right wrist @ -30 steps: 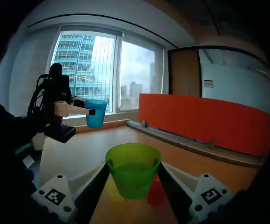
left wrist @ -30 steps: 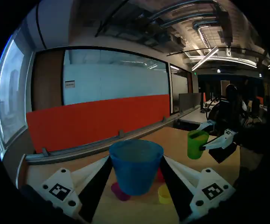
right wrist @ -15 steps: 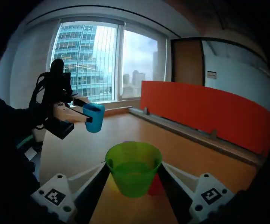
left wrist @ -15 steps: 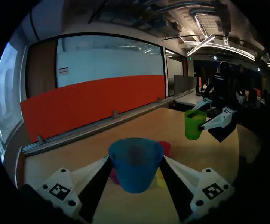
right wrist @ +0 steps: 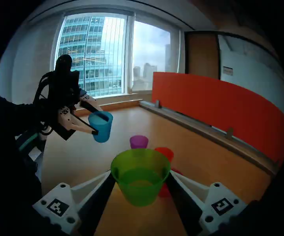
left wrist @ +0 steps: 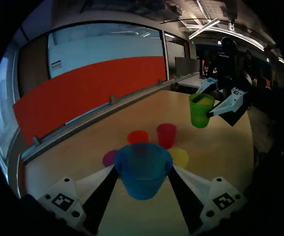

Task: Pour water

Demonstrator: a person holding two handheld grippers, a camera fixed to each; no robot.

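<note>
While aloft, blue cup [left wrist: 143, 171] between fingers [left wrist: 87, 185]

A purple cup [left wrist: 109, 158], orange cup [left wrist: 137, 137], red cup [left wrist: 166, 135] and yellow cup [left wrist: 178, 157] block the middle of the table [left wrist: 220, 145]. Bare tabletop lies open around them. Beyond, the right gripper [left wrist: 203, 103] with a green cup [left wrist: 199, 116] occupies the air; an orange partition [left wrist: 91, 86] closes the far edge.

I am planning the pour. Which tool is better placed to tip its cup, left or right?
Right, probably. The right tool grips the green cup, which seems to hold water; the blue cup in the left tool looks empty and upright, ready to receive.
</note>
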